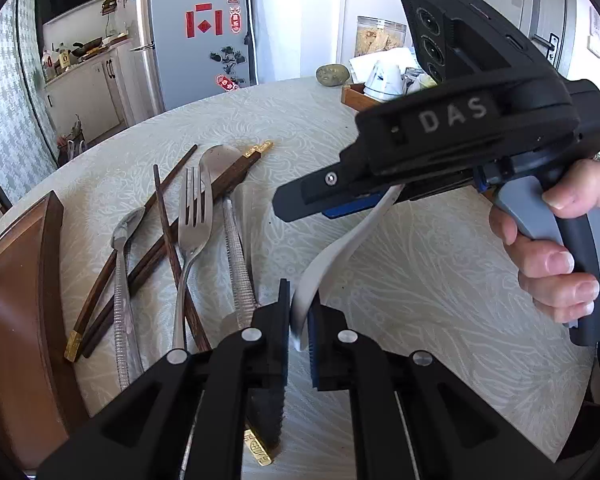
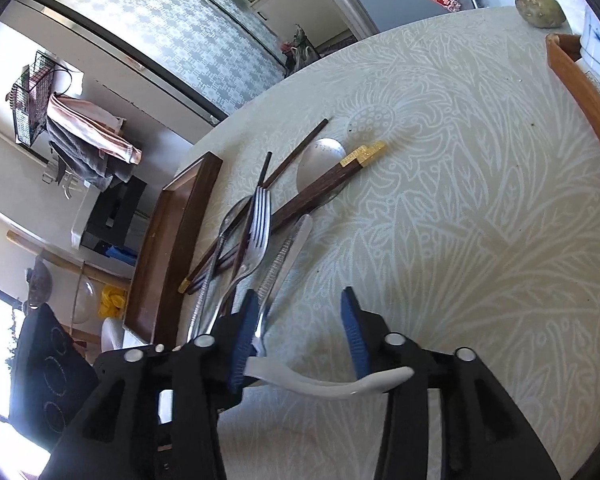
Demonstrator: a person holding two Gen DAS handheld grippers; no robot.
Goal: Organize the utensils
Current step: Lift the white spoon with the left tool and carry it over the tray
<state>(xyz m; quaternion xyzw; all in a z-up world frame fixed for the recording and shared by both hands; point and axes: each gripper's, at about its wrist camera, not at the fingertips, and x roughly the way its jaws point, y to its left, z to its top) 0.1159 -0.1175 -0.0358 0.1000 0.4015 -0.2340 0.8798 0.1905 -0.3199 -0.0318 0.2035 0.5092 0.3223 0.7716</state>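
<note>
White ceramic spoon [image 1: 332,264] pinched by the left gripper [image 1: 299,320] (right gripper [image 2: 300,320] spread apart).

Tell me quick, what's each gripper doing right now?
Left gripper: shut on the white spoon.
Right gripper: open, the spoon's other end between its pads, not pinched.

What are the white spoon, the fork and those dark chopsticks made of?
White spoon: probably glazed ceramic, maybe melamine; smooth, opaque, softly glossy, thick curved handle.
Fork: metal, likely stainless steel; bright mirror-like shine.
Chopsticks: dark wood by the brown grain, with gold-coloured, patterned caps on the thick ends; whether those are metal I cannot tell.
</note>
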